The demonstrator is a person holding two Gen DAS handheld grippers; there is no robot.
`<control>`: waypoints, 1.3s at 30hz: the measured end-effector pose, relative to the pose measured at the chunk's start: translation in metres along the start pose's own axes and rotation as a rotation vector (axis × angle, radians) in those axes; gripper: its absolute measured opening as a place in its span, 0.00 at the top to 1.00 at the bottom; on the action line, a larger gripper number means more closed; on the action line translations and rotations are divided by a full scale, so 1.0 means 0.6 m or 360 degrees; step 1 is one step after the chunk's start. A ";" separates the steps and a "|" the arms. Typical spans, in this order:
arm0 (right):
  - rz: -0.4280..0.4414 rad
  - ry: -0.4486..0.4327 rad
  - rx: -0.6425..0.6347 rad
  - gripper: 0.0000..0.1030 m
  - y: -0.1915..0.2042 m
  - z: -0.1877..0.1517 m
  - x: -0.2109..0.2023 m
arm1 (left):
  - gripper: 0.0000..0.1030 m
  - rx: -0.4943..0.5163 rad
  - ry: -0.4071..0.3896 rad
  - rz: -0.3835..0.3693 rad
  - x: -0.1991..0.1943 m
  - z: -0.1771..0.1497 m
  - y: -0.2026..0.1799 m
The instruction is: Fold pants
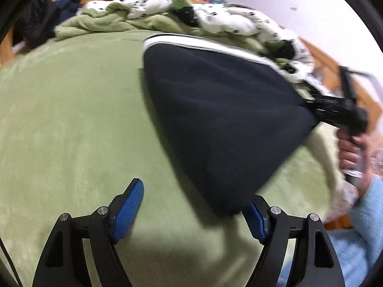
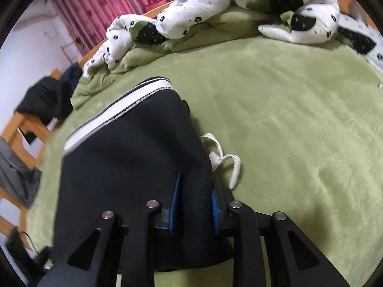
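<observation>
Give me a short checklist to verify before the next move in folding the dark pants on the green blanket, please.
1. Right gripper grips the dark navy pants: ok, blue pads press on the bunched fabric.
2. Left gripper free to take a second hold: ok, open, nothing between its fingers.
3. Pants clear of the white flower-print quilt: ok, the quilt lies bunched at the far edge.
4. White drawstring tucked in: not ok, it hangs loose beside the right gripper.
5. Pants lying flat: not ok, one end is lifted.
6. Fuzzy green blanket smooth where the pants will lie: ok.
</observation>
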State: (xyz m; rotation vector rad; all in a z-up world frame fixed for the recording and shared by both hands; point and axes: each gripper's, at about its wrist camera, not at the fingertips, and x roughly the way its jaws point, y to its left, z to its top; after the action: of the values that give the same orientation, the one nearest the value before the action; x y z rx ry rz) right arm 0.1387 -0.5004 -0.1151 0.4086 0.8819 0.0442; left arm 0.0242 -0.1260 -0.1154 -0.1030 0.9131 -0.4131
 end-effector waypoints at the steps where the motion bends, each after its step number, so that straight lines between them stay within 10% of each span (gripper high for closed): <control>1: -0.0021 -0.0035 -0.0032 0.75 0.008 0.002 -0.017 | 0.26 0.0005 0.0001 -0.0042 -0.012 -0.006 0.005; 7: -0.0014 -0.0297 -0.0252 0.75 0.037 -0.019 -0.092 | 0.26 -0.0026 -0.0099 -0.0123 -0.065 0.003 0.014; 12: -0.0177 -0.0048 -0.0455 0.76 0.050 -0.059 -0.026 | 0.27 -0.0075 -0.0093 -0.0033 -0.021 0.058 -0.004; 20: -0.0088 -0.0068 -0.0369 0.73 0.026 -0.070 -0.036 | 0.27 -0.0075 0.0091 -0.0099 0.043 0.042 0.000; 24: -0.0044 -0.0156 -0.0288 0.27 0.027 -0.020 -0.050 | 0.27 -0.0092 0.0034 -0.0076 0.039 0.090 0.025; 26: -0.0075 -0.0174 -0.0275 0.27 0.030 0.027 -0.033 | 0.27 -0.0098 0.0022 -0.0065 0.048 0.133 0.038; 33: 0.0182 0.0354 -0.0161 0.25 -0.010 0.118 0.134 | 0.28 -0.0298 0.0198 -0.0229 0.150 0.220 0.097; 39: 0.0299 0.0396 -0.0148 0.28 -0.012 0.108 0.171 | 0.31 -0.0319 0.0163 -0.0362 0.194 0.203 0.088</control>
State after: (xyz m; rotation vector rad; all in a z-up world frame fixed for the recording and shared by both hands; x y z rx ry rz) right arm 0.2527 -0.5074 -0.1570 0.4030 1.0796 0.3137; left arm 0.1986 -0.1333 -0.1413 -0.3746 1.0468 -0.5408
